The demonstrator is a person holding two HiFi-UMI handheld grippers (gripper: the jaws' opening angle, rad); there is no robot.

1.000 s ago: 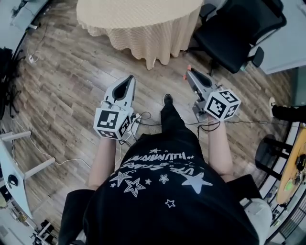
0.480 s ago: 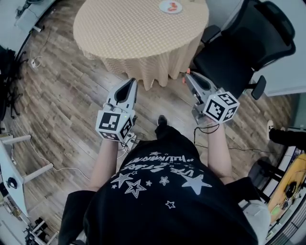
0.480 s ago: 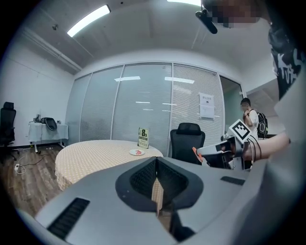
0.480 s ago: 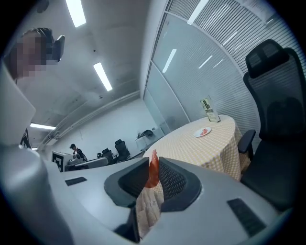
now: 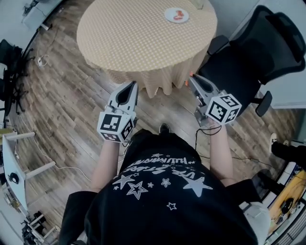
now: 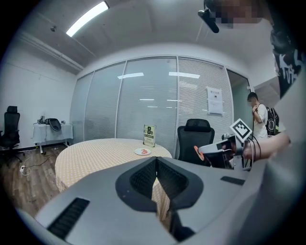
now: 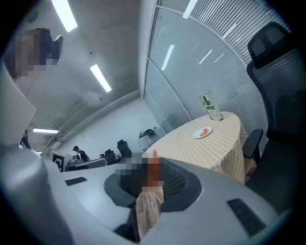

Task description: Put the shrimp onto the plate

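Two grippers are held up in front of the person, both well short of the round counter under a beige checked cloth (image 5: 134,33).

Left gripper (image 5: 130,86): jaws pressed together along their full length, nothing between them. We count it as idle.

Right gripper (image 5: 191,79): jaws closed on a small orange shrimp (image 7: 153,168), a narrow orange-red strip standing up in the slot. Part of that slot is masked in the right gripper view, so we cannot read its whole shape. Its orange tip also shows at the nose of this gripper in the head view and in the left gripper view.

Small white round plate (image 5: 176,15): on the far side of the counter, near the edge and close to an upright green-and-white table card (image 6: 149,135). An orange piece (image 5: 179,14) already lies on the plate; we judge it to be a shrimp placed there, though it is too small to be sure.

Black office chair (image 5: 248,52): just beside the counter on the right, under the right gripper's line of approach. Person stands on the wood-plank floor (image 5: 62,95).

Progress, our judgement: pick done, carry under way. Remaining: close the gap to the counter, reach across to the plate, lower, open the right jaws beside the piece already there.
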